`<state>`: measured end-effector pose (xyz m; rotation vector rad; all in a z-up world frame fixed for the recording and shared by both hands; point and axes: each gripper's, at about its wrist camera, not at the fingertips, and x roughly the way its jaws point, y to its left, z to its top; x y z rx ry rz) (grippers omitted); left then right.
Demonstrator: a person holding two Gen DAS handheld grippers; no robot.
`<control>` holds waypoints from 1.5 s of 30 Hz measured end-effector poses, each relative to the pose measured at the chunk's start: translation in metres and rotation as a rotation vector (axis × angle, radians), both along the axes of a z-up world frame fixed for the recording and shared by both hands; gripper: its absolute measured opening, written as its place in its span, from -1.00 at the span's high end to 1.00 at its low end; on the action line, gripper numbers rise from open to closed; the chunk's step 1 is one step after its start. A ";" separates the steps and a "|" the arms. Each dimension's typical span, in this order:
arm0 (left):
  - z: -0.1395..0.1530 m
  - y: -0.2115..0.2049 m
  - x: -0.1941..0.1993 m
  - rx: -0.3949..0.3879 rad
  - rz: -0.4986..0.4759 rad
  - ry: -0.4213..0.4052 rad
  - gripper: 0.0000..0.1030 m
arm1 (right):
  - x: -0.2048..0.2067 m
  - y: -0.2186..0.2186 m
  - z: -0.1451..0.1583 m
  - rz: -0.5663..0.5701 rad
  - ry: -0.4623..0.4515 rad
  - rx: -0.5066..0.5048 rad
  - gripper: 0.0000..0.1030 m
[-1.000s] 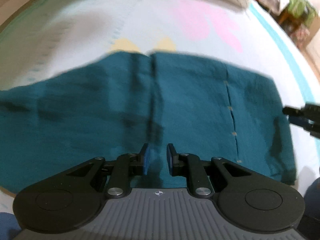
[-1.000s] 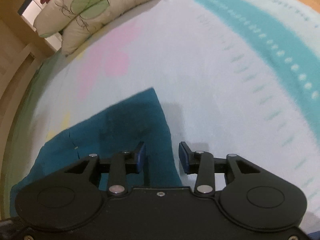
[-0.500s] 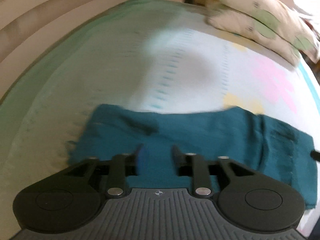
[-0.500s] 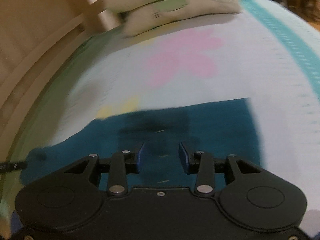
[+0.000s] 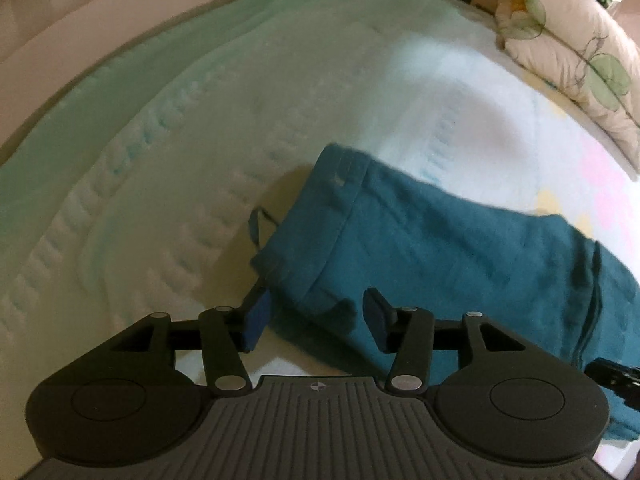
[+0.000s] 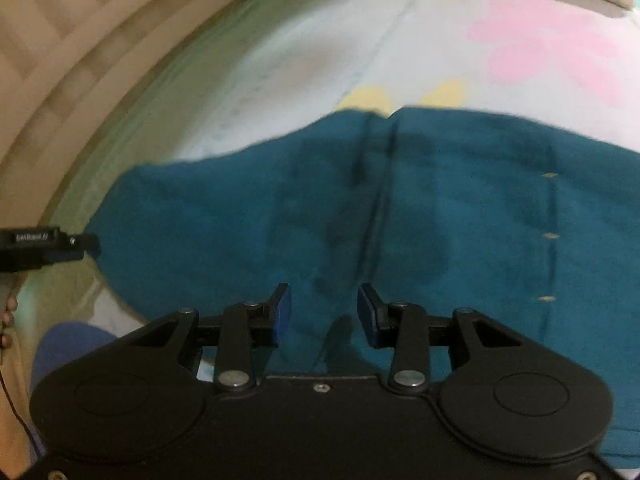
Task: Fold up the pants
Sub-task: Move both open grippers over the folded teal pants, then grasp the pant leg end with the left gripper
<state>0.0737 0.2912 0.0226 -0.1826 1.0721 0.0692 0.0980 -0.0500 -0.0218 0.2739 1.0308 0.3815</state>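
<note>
The left gripper [image 5: 316, 322] has just been opening its jaws; nothing is clamped, w/ the pants [image 5: 440, 256] end lying under them. The right gripper [image 6: 324, 316] is hanging released over the mid part. The pants are lying flat on the bed sheet [image 5: 200, 120]. Soft, light, limp cloth, prob. best taking it at the stitched hem corners.

Teal pants [image 5: 460, 248] run off right edge in left wrist view; near hem hidden behind left gripper [image 5: 316, 316] body. Right wrist view: pants [image 6: 400, 208] motion-blurred, cut off right and bottom, seam detail smeared. Pillow [image 5: 576, 52] clipped at right edge. Left gripper [image 6: 48, 246] only partly in frame at left; its label is unreadable. Bedsheet [image 6: 420, 40] print blurred.
</note>
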 end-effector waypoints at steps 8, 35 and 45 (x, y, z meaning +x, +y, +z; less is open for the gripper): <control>-0.027 0.001 0.002 0.012 -0.003 0.074 0.02 | -0.004 0.027 -0.019 0.045 0.045 -0.106 0.03; -0.054 -0.006 0.029 -0.041 -0.048 0.126 -0.98 | -0.011 0.051 -0.018 0.091 0.037 -0.153 -0.48; -0.043 0.012 0.036 -0.077 0.131 0.036 0.12 | -0.008 0.045 -0.016 0.083 0.052 -0.111 -0.48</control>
